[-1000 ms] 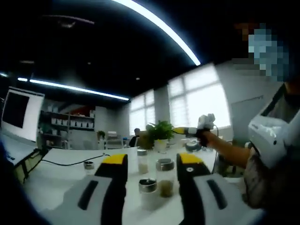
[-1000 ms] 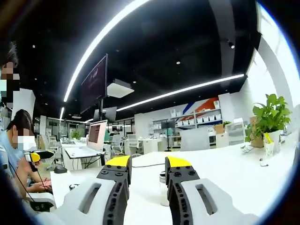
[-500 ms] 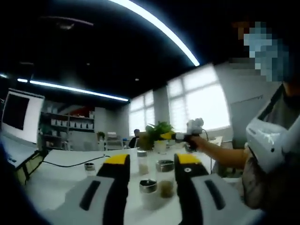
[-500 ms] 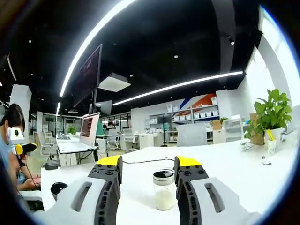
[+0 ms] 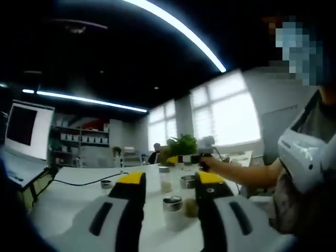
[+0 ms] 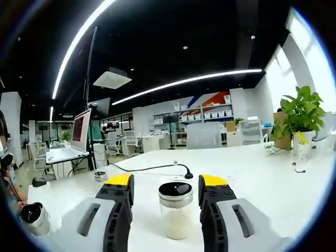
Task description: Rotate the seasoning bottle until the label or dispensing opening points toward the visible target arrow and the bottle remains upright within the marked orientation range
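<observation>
Because the seasoning bottle [image 6: 176, 210] stands upright at lower centre of the right gripper view, its long axis vertical between the yellow-tipped jaws, the right gripper [image 6: 166, 185] is the nearer one; its jaws are spread wide, seemingly not touching the glass. In the left gripper view, the left gripper [image 5: 166, 181] gapes empty before several jars [image 5: 174, 211].

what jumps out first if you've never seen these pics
In the right gripper view, a glass seasoning bottle of white powder with a shiny metal cap stands upright on the white table, between the open right tongs. Behind it, a leafy potted plant sits at the table's far right.
</observation>
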{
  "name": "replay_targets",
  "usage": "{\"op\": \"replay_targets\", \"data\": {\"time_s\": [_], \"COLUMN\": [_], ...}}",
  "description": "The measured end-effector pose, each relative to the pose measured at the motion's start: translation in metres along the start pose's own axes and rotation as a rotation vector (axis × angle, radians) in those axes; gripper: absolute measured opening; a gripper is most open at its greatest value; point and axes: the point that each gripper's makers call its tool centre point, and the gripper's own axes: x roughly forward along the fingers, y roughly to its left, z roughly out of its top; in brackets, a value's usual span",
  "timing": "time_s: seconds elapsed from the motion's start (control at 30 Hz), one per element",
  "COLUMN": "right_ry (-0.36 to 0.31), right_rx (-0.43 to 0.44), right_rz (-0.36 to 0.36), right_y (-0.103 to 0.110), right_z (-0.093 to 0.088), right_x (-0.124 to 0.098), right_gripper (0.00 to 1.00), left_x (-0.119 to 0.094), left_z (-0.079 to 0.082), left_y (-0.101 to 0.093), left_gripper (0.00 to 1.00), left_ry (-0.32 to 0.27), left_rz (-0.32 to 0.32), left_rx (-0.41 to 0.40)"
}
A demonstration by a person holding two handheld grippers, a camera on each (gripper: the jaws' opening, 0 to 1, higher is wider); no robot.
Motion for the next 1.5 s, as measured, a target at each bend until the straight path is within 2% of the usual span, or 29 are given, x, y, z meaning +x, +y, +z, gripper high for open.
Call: {"op": "replay_targets", "data": {"time_s": [0.2,0.3,0.47,0.6,0.67,0.8,0.9,0.97,1.13,1.2,1.23,1.5], "right_ry": [0.035,0.049,0.046,0.075,0.08,0.078,0.042,0.034,0.028,0.027,0.022,0.03], "right_rx": [-0.016,-0.015,-0.008,-0.031,-0.058,-0.043,-0.056,-0.034,-0.001,0.017,0.026,0.004], "right_rz": [-0.023,-0.023,-0.037,-0.056,-0.074,-0.084,-0.113,-0.119,-0.116,-0.085,-0.076,-0.092], "right_y": [-0.006,-0.005,-0.007,-0.009,-0.012,-0.015,-0.02,-0.022,-0.022,-0.015,-0.013,-0.014], "right_z": [-0.015,-0.023,-0.027,-0.033,-0.034,-0.034,-0.029,-0.029,-0.031,-0.032,-0.032,-0.032], "right_x": [0.014,0.02,0.028,0.034,0.036,0.041,0.043,0.044,0.047,0.05,0.051,0.047], "right_gripper": [0.49,0.5,0.52,0.53,0.53,0.53,0.51,0.51,0.5,0.42,0.42,0.41], "left_x": [0.002,0.004,0.006,0.006,0.005,0.004,0.004,0.004,0.006,0.007,0.008,0.009], "left_z": [0.0,-0.003,-0.004,-0.007,-0.008,-0.009,-0.01,-0.011,-0.012,-0.012,-0.012,-0.01], "left_y": [0.001,-0.003,-0.003,-0.002,0.001,0.003,0.002,0.002,0.001,0.0,0.0,0.0], "left_gripper": [0.39,0.38,0.39,0.39,0.39,0.39,0.39,0.39,0.39,0.39,0.39,0.39], "left_ry": [-0.003,0.021,0.022,0.033,0.036,0.04,0.043,0.046,0.05,0.045,0.044,0.031], "left_rz": [0.0,-0.013,-0.015,-0.012,0.0,0.01,0.007,0.004,0.002,-0.001,-0.002,-0.008], "left_rx": [-0.002,0.019,0.014,0.013,0.008,0.007,0.014,0.01,0.006,0.0,-0.009,-0.02]}}
